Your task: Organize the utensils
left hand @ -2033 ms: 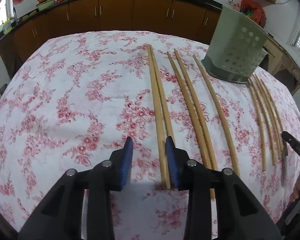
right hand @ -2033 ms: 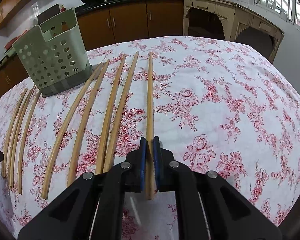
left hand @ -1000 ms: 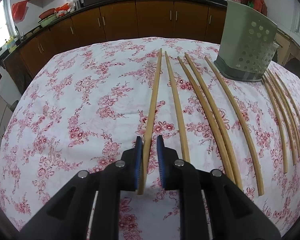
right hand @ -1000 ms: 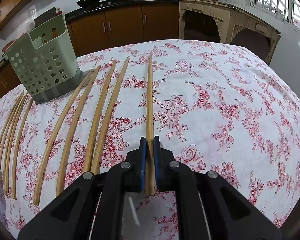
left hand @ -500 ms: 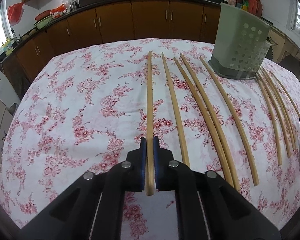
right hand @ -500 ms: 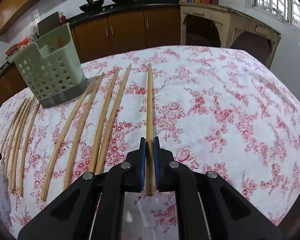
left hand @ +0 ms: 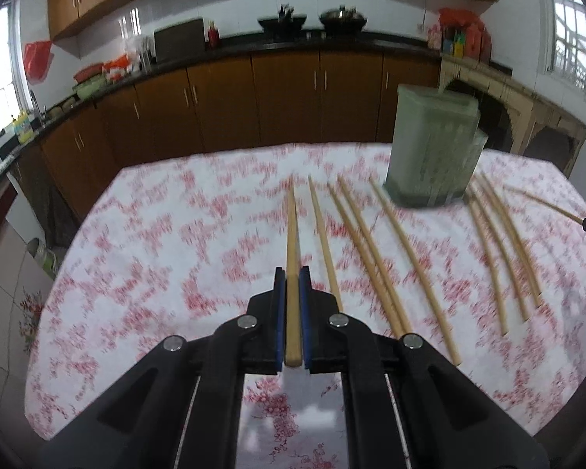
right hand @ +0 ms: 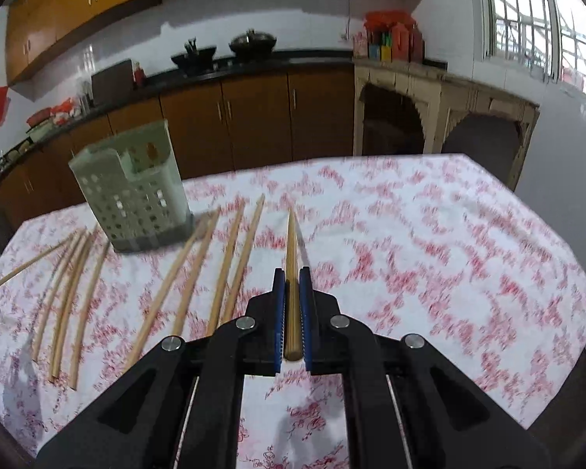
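Observation:
My left gripper [left hand: 292,273] is shut on a wooden chopstick [left hand: 291,242] and holds it above the table, pointing forward. My right gripper [right hand: 292,273] is shut on another chopstick [right hand: 292,250], also lifted. A pale green perforated utensil holder [left hand: 433,148] stands at the far right of the table in the left wrist view and at the far left in the right wrist view [right hand: 133,191]. Several loose chopsticks [left hand: 375,250] lie in rows on the floral tablecloth [left hand: 175,242]; they also show in the right wrist view [right hand: 199,269].
Brown kitchen cabinets [left hand: 254,97] and a dark counter with pots run behind the table. The other gripper's chopstick tip shows at the right edge of the left wrist view [left hand: 547,205] and at the left edge of the right wrist view [right hand: 31,262]. The table edges drop off on all sides.
My left gripper closed on a chopstick and lifted it. Both grippers have risen and tilted up with their chopsticks, so the kitchen wall comes into view.

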Motion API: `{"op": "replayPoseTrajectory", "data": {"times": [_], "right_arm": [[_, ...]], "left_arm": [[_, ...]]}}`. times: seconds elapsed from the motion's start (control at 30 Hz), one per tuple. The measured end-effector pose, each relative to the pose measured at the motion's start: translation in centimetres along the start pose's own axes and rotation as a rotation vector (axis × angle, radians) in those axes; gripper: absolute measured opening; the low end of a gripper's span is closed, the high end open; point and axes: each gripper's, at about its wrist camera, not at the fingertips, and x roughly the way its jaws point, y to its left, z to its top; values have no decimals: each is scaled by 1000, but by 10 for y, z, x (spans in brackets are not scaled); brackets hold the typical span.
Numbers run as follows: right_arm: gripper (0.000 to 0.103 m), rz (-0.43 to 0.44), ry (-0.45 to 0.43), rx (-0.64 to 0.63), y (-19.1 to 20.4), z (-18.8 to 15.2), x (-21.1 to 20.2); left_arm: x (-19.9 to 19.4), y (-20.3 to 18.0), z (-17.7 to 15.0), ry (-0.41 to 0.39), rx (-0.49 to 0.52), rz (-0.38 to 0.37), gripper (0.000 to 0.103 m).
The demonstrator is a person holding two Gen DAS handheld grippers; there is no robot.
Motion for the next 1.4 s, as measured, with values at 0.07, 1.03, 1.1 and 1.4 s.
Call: {"op": "replayPoseTrajectory", "data": {"times": [0.07, 1.03, 1.1, 1.4], "right_arm": [[8, 3, -22, 4, -2, 5, -5], [7, 84, 93, 0, -27, 15, 14], [22, 91, 157, 3, -29, -6, 21], [11, 20, 289, -73, -17, -62, 45]], "left_arm": [[-6, 2, 6, -23, -9, -4, 8], [-62, 24, 74, -274, -79, 3, 8], [-62, 25, 74, -273, -78, 3, 8], [-62, 25, 73, -273, -81, 1, 8]]}}
